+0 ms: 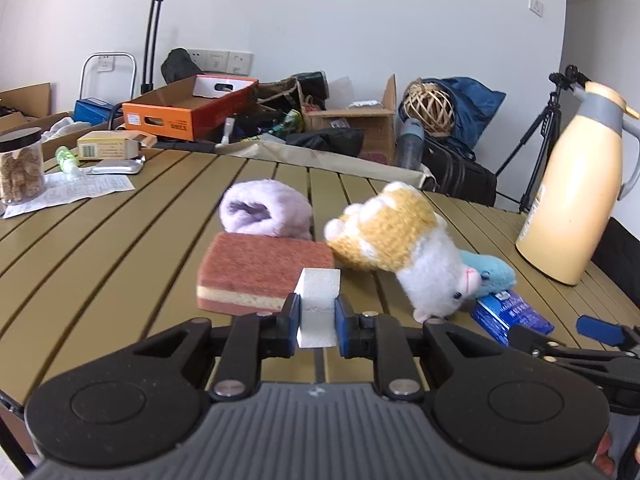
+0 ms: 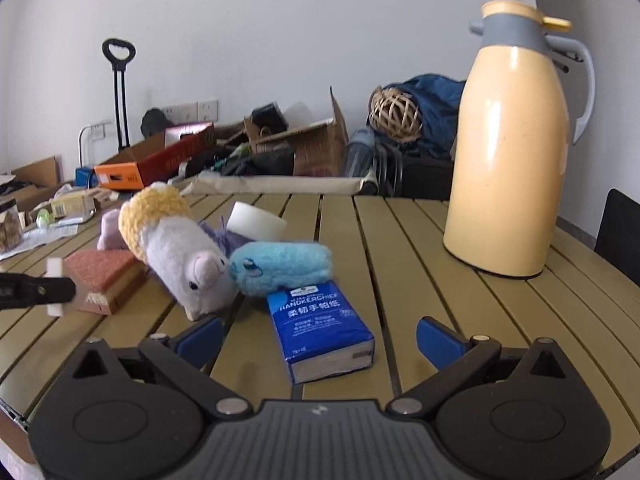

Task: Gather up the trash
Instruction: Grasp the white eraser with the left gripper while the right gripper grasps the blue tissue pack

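Left wrist view: the left gripper (image 1: 318, 314) has its fingers (image 1: 289, 316) closed on a small white block (image 1: 318, 300), held upright between the pads and apparently just clear of the slatted surface (image 1: 120, 240). Directly beyond the block lies a red-and-yellow sponge (image 1: 256, 268), with a lilac plush roll (image 1: 266, 208) behind it and a white-and-orange plush toy (image 1: 400, 240) tipped nose-down to its right. A blue plush (image 1: 490, 274) lies behind that toy, on the pack's far end.

Right wrist view: the right gripper (image 2: 320, 340) has its fingers (image 2: 438, 340) spread wide and empty, one on either side of a blue handkerchief pack (image 2: 324, 332) that lies flat on the surface; the pads do not touch it. A white tape roll (image 2: 256, 222) sits behind the toys, and a cream jug (image 2: 508, 160) stands well apart at right.

Progress, as a judgement: the task looks to be in an early stage. One piece, the block, is picked up but not yet deposited; no bin shows in either view. The pack appears to be the next candidate, still to be grasped. Paper sheets (image 1: 68, 194) and a box (image 1: 112, 145) at the far left edge remain, if they count as trash.
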The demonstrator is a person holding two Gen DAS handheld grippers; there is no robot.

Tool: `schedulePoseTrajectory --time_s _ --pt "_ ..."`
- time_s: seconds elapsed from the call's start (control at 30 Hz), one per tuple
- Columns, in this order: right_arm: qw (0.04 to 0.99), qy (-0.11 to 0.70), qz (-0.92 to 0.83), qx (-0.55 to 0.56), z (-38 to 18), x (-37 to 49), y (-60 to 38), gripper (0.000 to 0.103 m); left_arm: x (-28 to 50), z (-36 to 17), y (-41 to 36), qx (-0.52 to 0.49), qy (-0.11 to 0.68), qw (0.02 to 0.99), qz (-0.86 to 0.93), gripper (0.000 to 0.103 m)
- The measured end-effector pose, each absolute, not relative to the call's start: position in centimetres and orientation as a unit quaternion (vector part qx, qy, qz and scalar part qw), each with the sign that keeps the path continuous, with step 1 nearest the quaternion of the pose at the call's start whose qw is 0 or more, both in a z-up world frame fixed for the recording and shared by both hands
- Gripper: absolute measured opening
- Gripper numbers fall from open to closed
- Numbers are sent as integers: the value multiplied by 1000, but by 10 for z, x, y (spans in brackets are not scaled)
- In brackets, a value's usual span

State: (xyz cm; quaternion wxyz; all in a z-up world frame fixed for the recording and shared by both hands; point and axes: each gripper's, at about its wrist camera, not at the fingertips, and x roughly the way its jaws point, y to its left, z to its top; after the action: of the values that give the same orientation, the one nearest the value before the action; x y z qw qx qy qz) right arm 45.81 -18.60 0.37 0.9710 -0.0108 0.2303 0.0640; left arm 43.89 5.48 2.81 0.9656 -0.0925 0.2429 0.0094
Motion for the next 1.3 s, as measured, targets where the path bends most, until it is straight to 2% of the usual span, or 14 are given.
schedulePoseTrajectory --time_s 0.23,0.47,0.63,0.8,0.9,1.3 --pt "964 261 47 -25 -1 484 -178 103 434 31 69 -98 237 966 23 19" --pt "956 290 40 -20 -8 504 -174 96 431 33 77 -101 234 967 26 19" --pt "954 296 45 -17 -10 509 -173 83 427 34 82 -103 232 967 28 19" --pt "954 294 51 -18 -10 508 -171 59 424 35 84 -102 230 967 30 19" --pt "955 292 56 -13 -10 507 -172 52 424 35 85 -101 229 967 33 19" --pt "961 271 59 -1 -4 493 -176 51 421 37 88 -98 223 969 38 19"
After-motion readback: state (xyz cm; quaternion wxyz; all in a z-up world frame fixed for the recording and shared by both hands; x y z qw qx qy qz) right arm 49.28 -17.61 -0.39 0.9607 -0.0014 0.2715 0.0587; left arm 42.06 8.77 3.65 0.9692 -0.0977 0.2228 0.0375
